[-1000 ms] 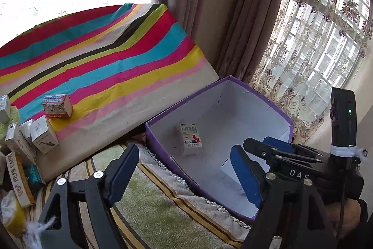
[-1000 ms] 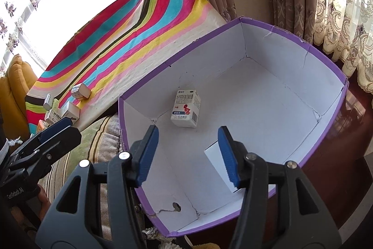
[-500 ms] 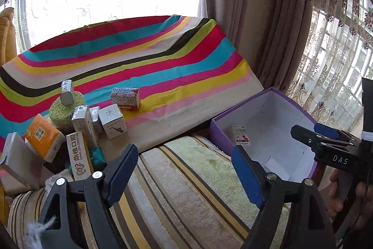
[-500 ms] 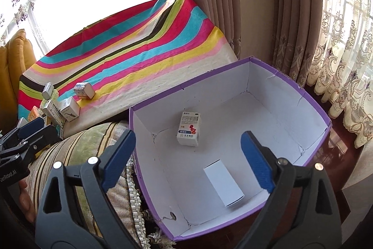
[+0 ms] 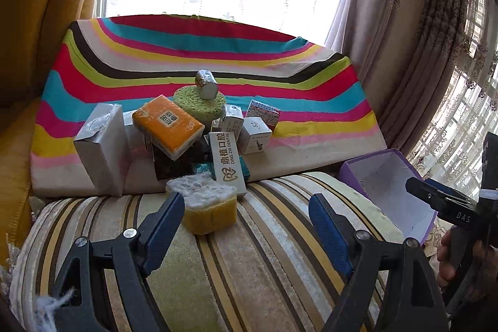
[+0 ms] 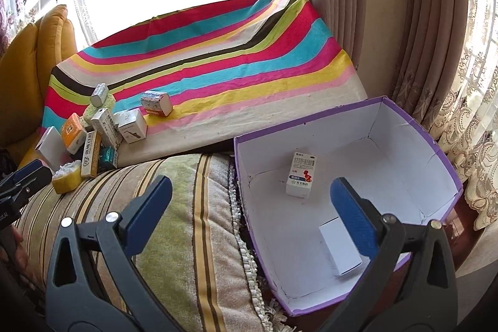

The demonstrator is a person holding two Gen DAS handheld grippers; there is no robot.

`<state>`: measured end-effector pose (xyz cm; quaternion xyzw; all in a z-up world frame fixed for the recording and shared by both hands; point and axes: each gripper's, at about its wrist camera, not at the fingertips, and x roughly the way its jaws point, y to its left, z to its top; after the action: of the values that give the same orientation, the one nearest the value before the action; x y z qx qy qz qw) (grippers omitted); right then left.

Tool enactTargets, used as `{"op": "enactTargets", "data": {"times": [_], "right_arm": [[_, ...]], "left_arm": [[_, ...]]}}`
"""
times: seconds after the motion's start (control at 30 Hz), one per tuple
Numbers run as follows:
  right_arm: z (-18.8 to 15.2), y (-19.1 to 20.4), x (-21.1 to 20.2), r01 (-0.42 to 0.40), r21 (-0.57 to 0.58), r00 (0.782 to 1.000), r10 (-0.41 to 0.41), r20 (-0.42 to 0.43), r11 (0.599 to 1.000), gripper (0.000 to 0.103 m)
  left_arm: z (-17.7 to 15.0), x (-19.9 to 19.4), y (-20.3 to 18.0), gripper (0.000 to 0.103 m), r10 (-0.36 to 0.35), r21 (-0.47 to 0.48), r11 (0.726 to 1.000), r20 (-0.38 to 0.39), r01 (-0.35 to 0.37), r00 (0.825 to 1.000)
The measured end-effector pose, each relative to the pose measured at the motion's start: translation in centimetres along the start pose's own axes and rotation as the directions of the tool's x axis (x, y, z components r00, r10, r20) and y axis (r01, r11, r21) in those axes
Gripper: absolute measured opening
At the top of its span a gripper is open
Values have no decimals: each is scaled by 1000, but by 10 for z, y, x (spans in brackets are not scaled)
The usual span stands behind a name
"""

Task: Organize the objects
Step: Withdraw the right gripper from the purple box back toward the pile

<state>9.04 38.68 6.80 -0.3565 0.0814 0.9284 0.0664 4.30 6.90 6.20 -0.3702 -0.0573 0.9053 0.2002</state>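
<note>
Two big surfaces fill my views: the striped cushion (image 5: 264,254) under both tools and the rainbow-striped cloth (image 5: 193,58) behind it. Since a second ago my left camera has swung away from the purple box (image 5: 367,173), which now sits at its right edge, and the whole heap of small packs has come into the centre. My right camera has pulled back and up; the box (image 6: 404,126) now lies ahead and to the right of it, with the medicine carton (image 6: 301,175) standing inside where it stood before and the white box (image 6: 337,248) lying flat near the front wall, partly behind my right finger.

In the heap, a grey box (image 5: 101,148) stands at the left, an orange tissue pack (image 5: 168,126) leans tilted beside it, and a green sponge (image 5: 199,106) carries a small silver packet (image 5: 207,84) on top. A long dental box (image 5: 227,164) leans at the front, with a white cube box (image 5: 255,139) just right of it. Closest to me, a yellow sponge (image 5: 208,207) rests on the cushion, touching my left gripper (image 5: 242,217) at its left finger.

That gripper's jaws are spread wide and hold nothing. My right gripper (image 6: 249,210) was half closed over the box a second ago; its jaws are now wide apart and empty.
</note>
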Motion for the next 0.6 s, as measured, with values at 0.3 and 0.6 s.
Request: {"op": "enactTargets", "data": {"times": [0.3, 0.6], "right_arm": [[-2, 61, 8, -113, -106, 993, 109, -39, 988, 102], [-6, 98, 19, -191, -148, 980, 179, -85, 970, 102]], "left_arm": [[-11, -1, 38, 83, -32, -129, 991, -40, 27, 999], [11, 31, 44, 83, -101, 13, 994, -156, 104, 983]]}}
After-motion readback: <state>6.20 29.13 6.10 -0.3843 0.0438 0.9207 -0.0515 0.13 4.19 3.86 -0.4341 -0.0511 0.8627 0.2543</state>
